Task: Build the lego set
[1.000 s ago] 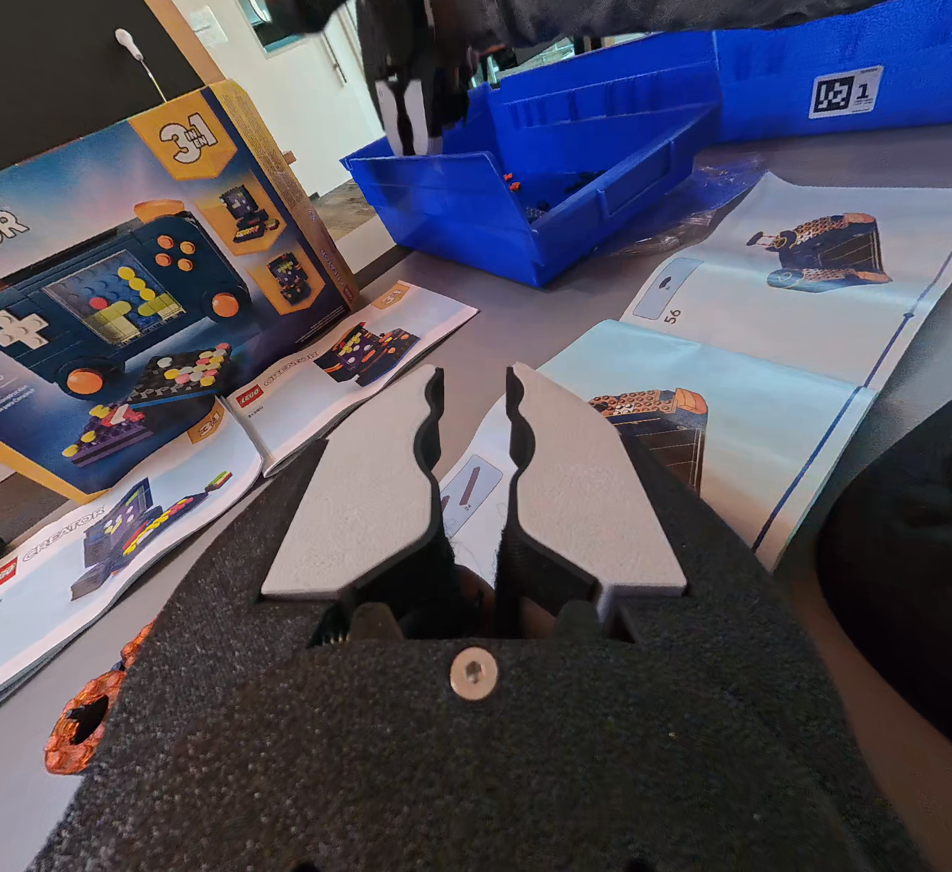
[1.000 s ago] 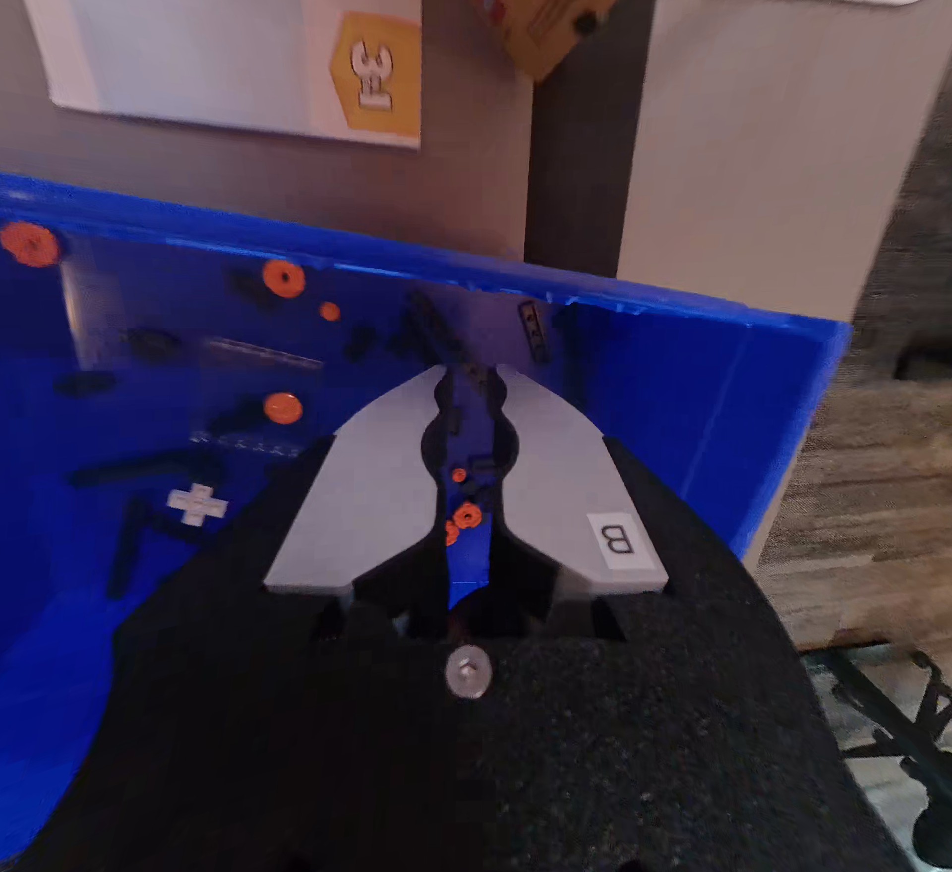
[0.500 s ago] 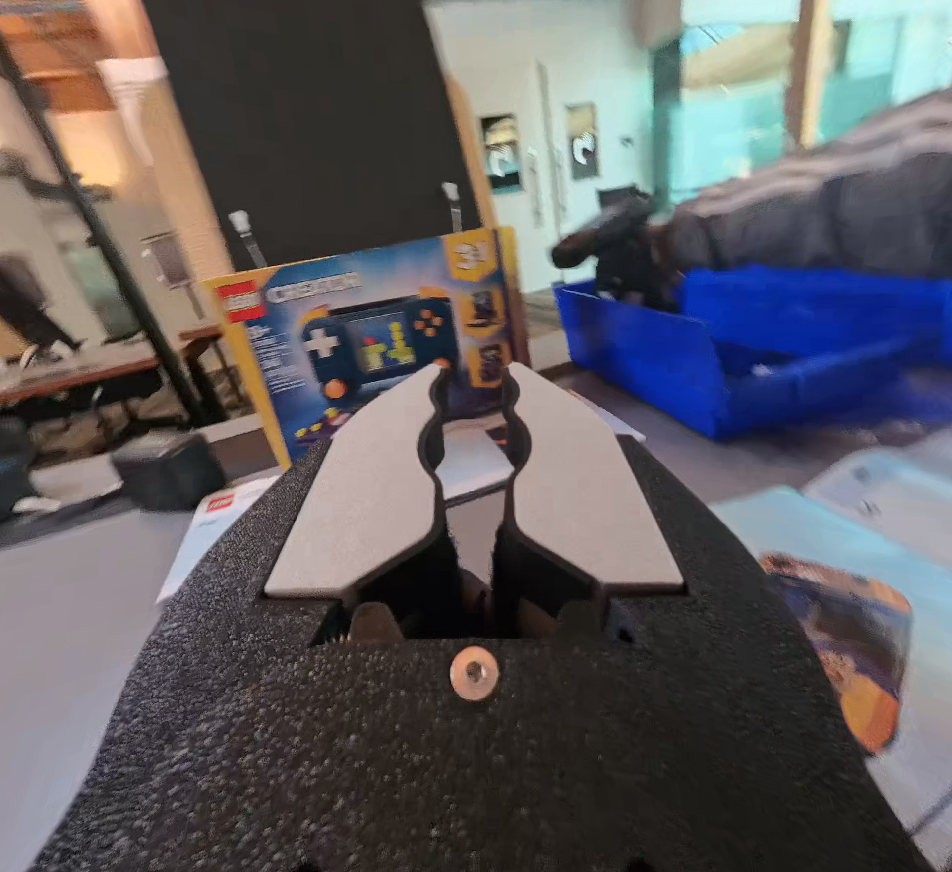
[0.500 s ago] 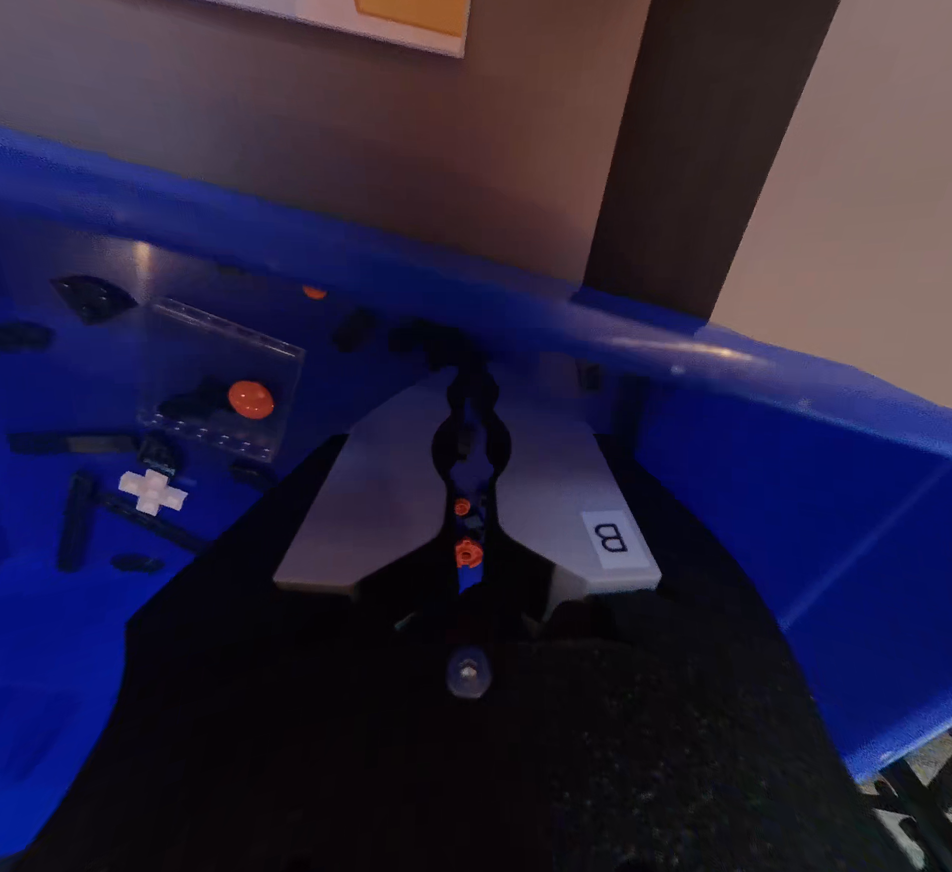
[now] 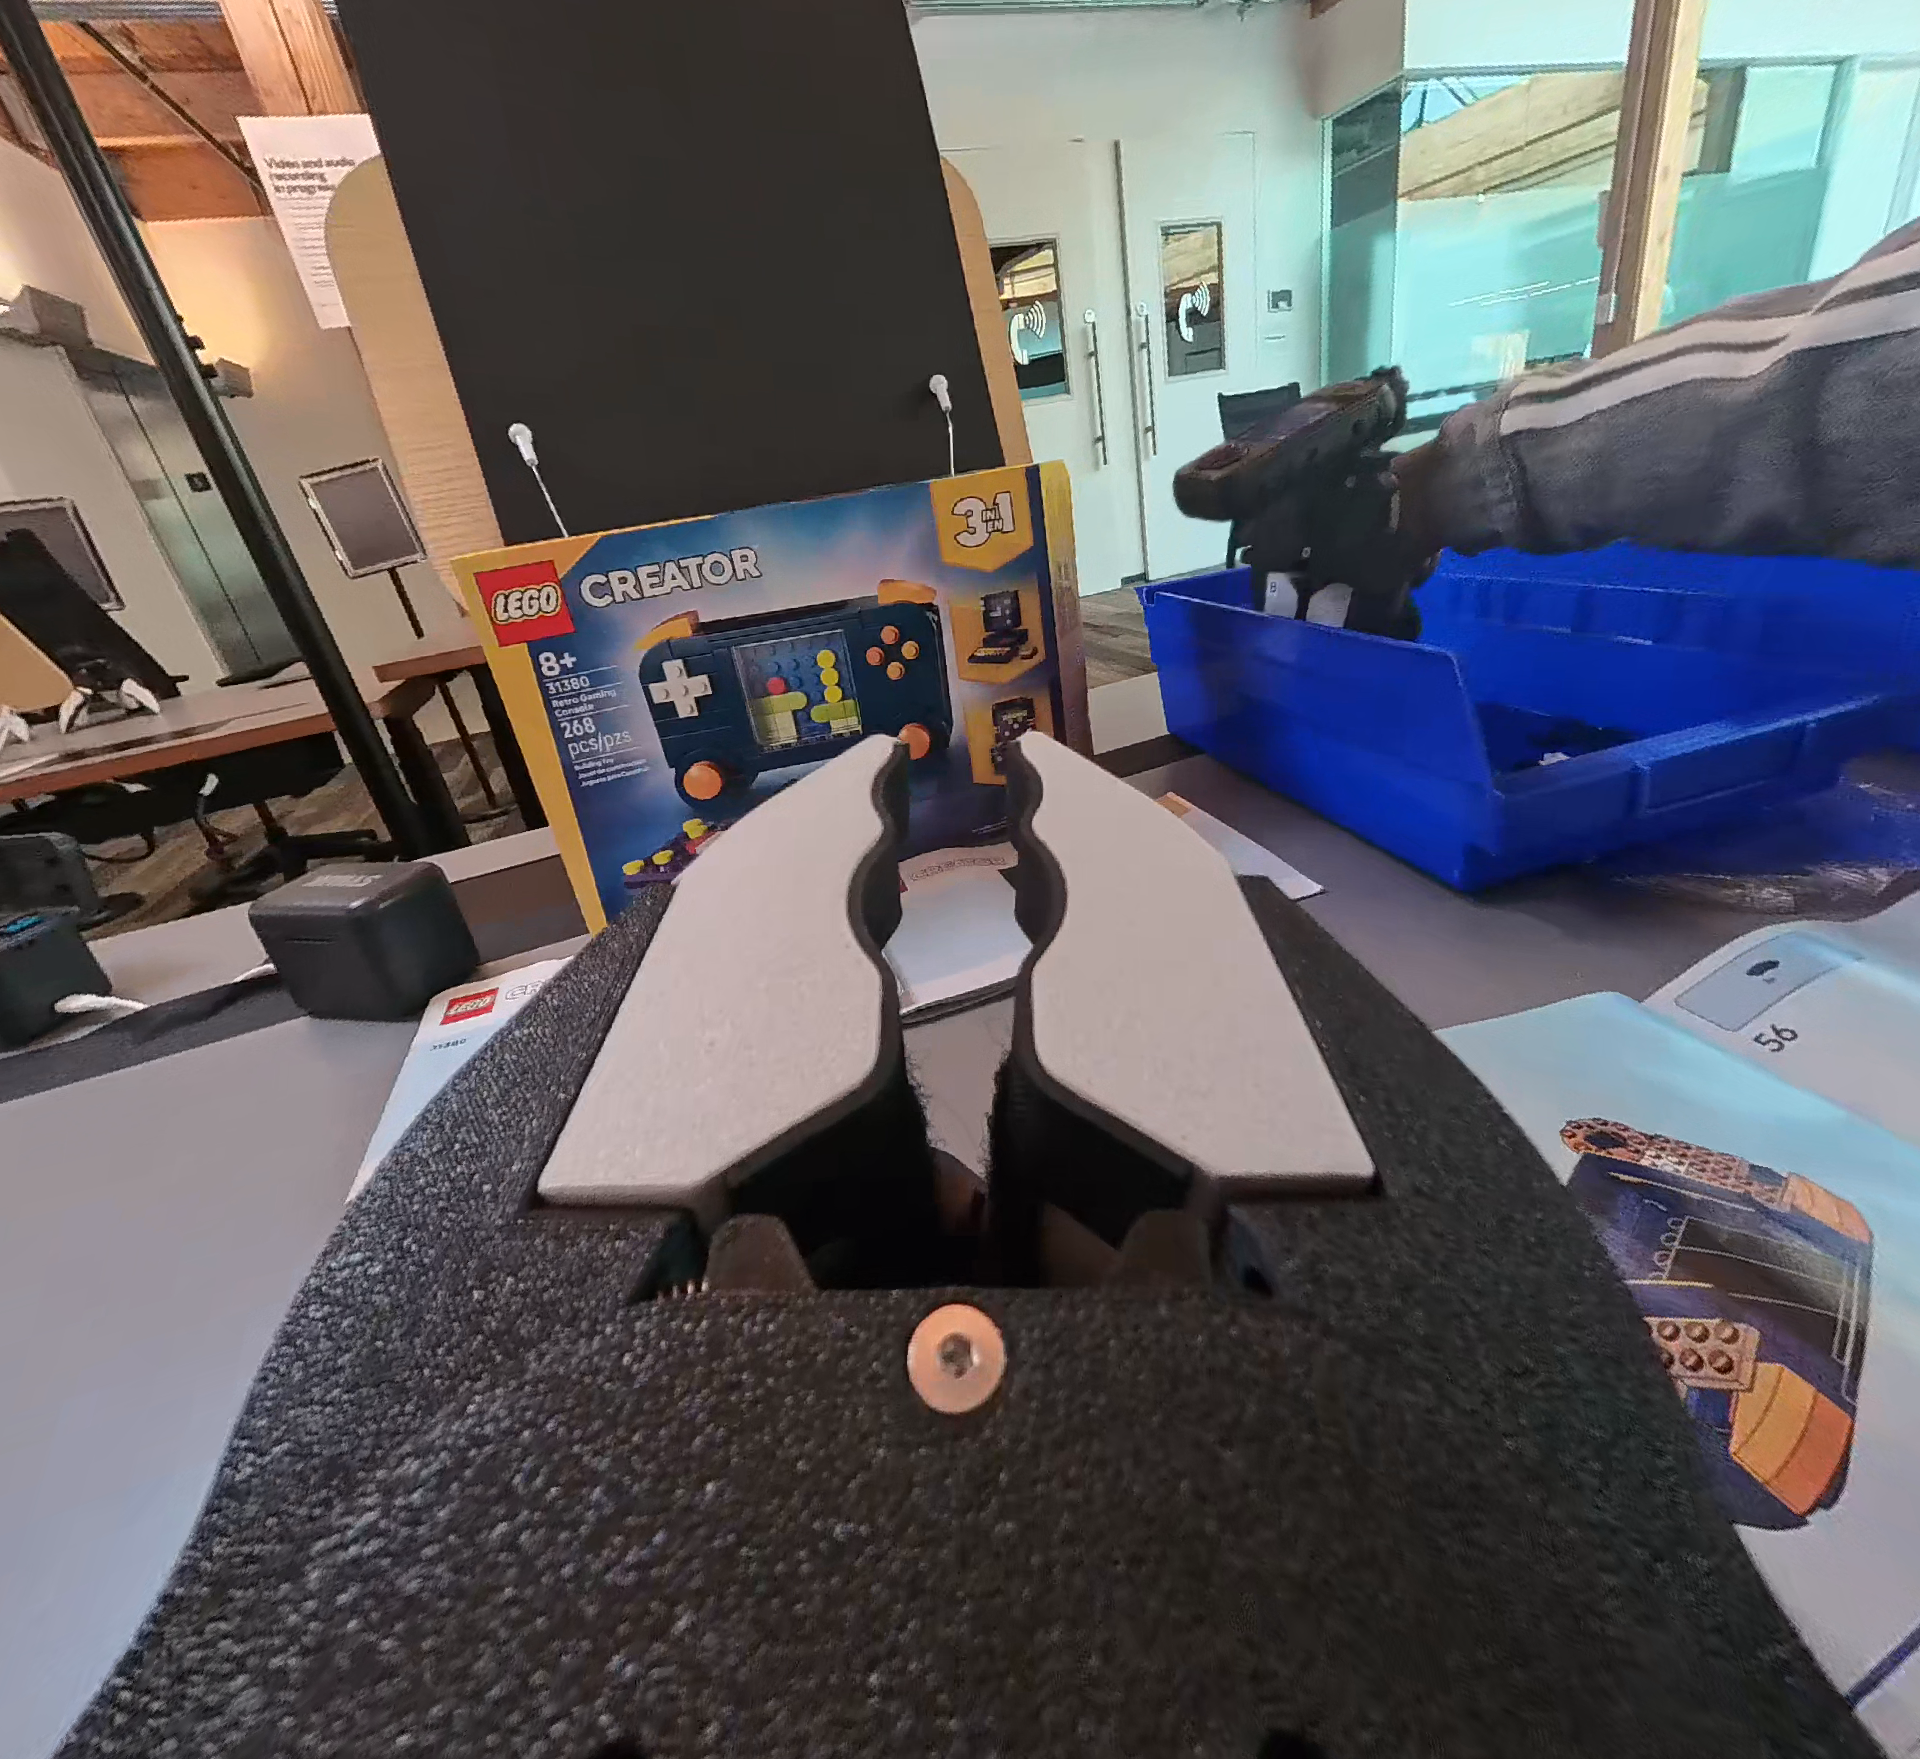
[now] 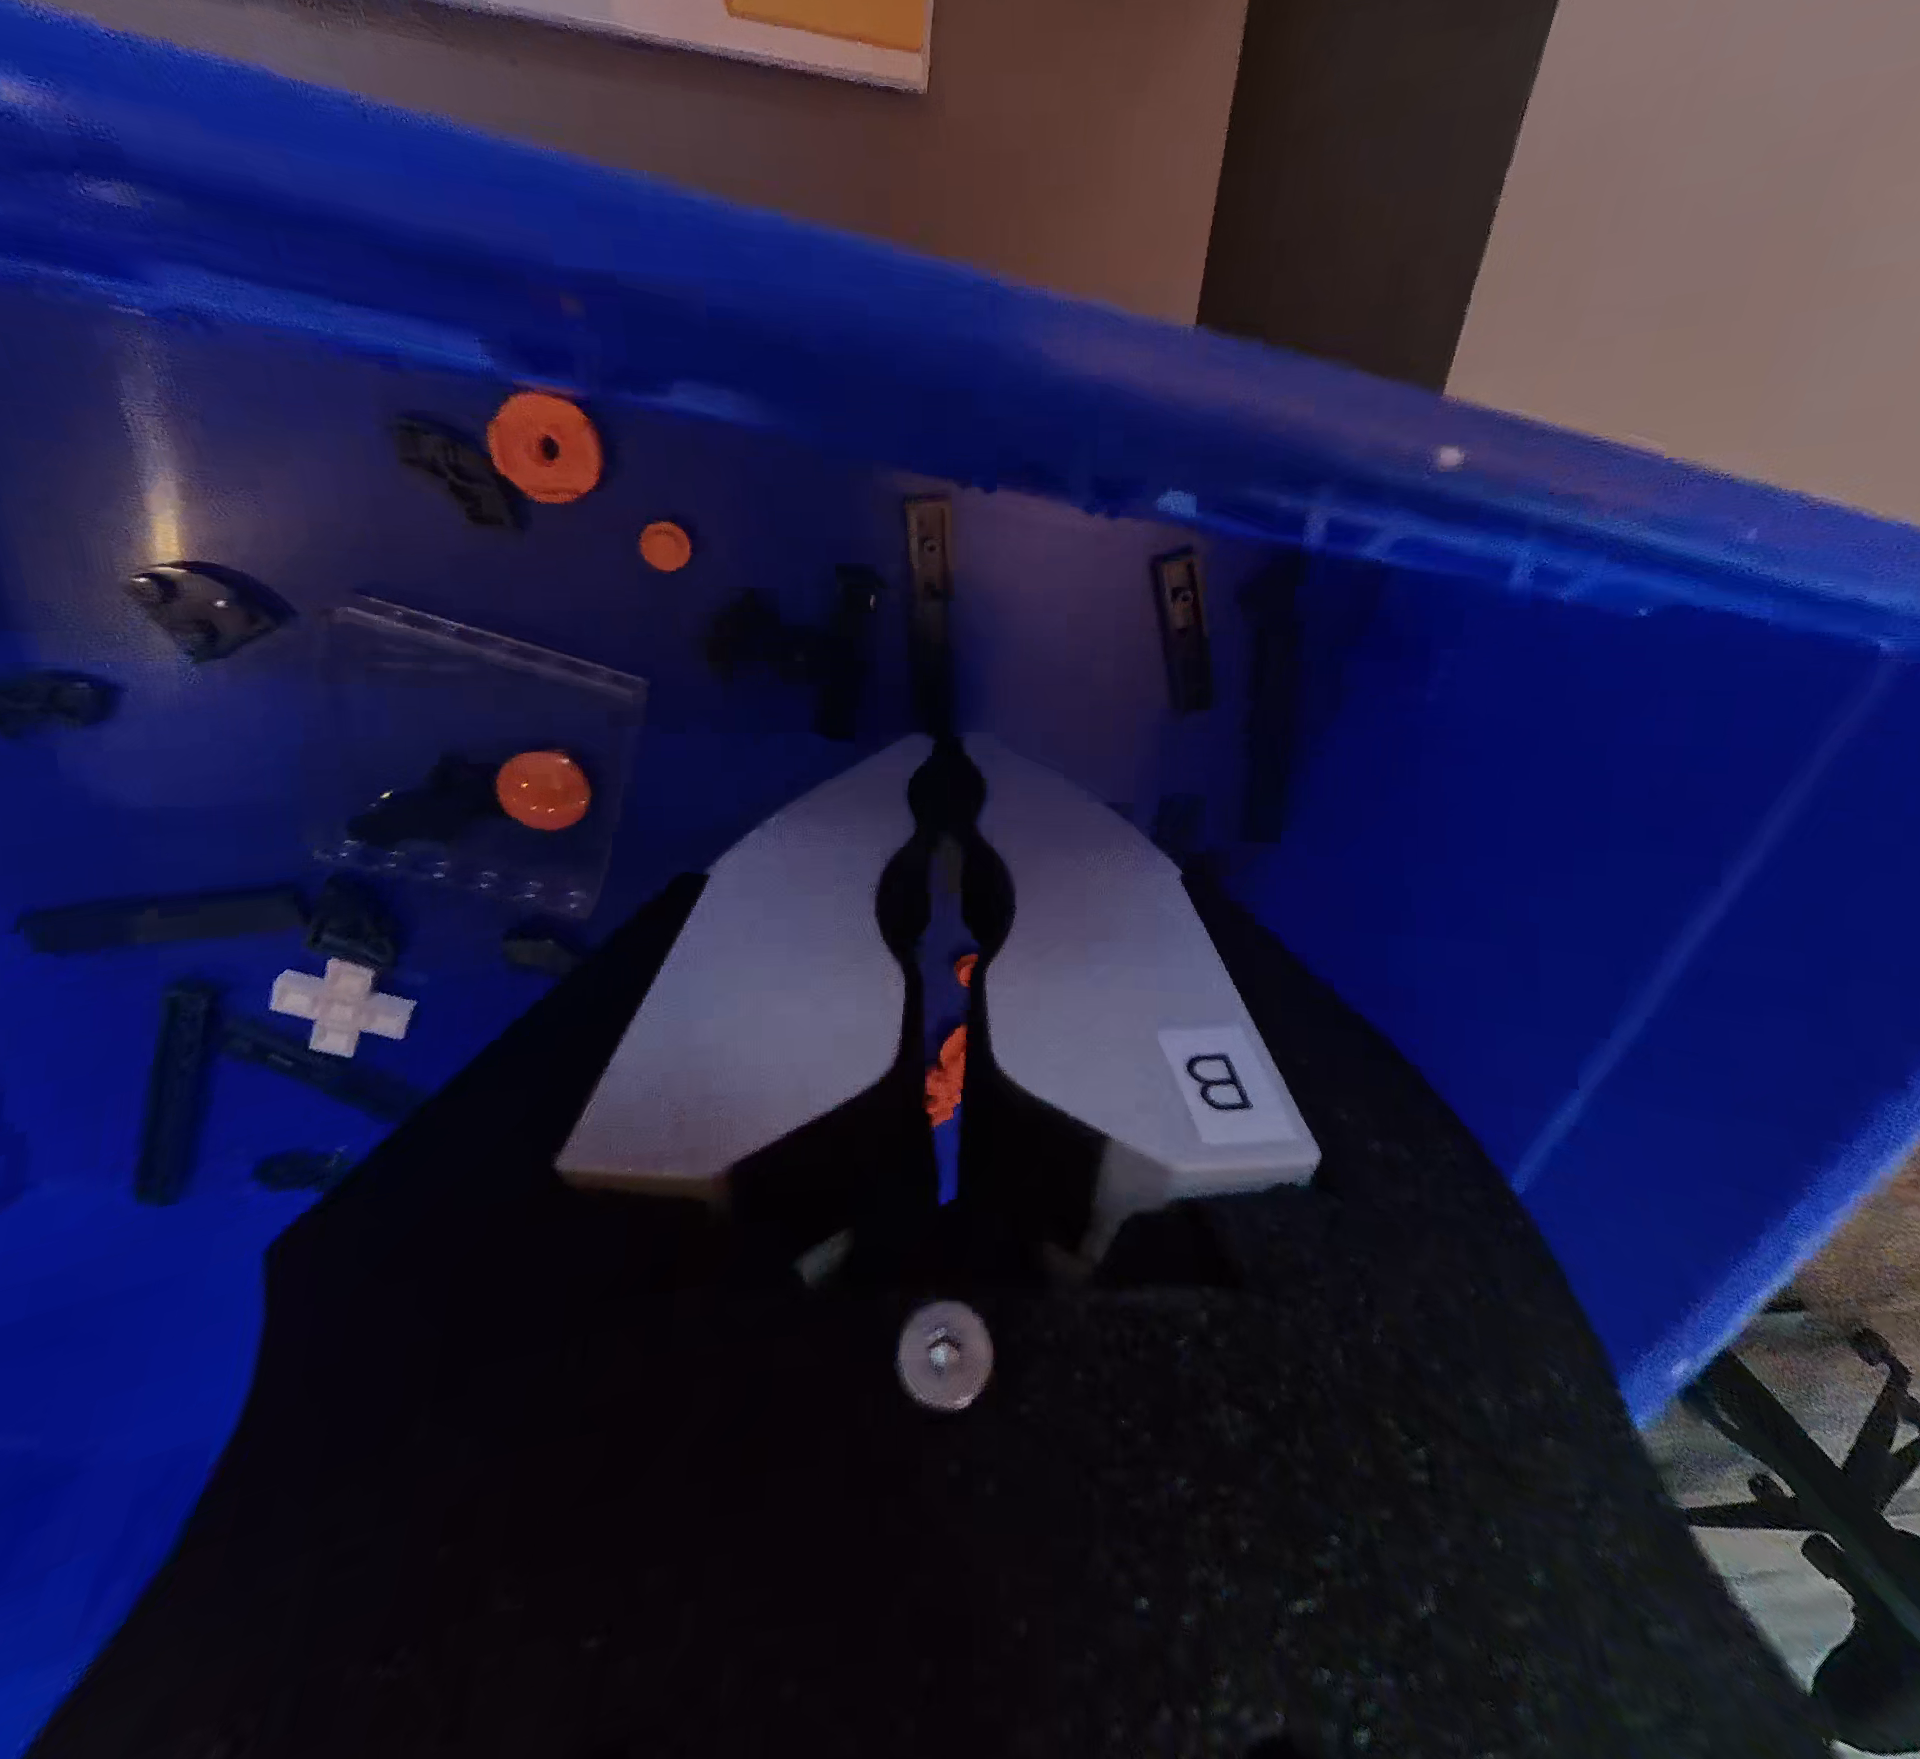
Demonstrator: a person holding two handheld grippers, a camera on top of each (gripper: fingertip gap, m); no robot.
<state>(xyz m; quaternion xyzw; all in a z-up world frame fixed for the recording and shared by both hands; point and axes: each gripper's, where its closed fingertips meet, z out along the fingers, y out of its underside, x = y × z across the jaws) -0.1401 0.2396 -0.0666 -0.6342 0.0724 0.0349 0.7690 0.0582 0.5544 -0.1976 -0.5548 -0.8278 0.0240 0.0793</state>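
My left gripper [image 5: 956, 759] is open and empty, held above the grey table [image 5: 156, 1242] and pointing at a toy brick set box [image 5: 769, 670]. My right gripper [image 6: 943, 753] is down inside a blue bin [image 6: 1455, 774] and is shut on a thin black strip piece [image 6: 928, 608] that sticks out past its fingertips. In the left wrist view the right gripper [image 5: 1309, 603] reaches into the same blue bin [image 5: 1351, 733], held by a person's sleeved arm [image 5: 1714, 462].
Loose pieces lie in the bin: orange round pieces [image 6: 543, 447], a clear panel [image 6: 468, 753], a white cross piece [image 6: 341, 1003] and several black bits. An open instruction booklet [image 5: 1714, 1138] lies at right. A black cube [image 5: 358, 935] sits at left. Some 40 cm of space lies between my two pairs of fingers.
My left gripper has tilted up from the booklet to face the box and narrowed a little. My right gripper went lower into the bin and its pads closed on the thin black piece.
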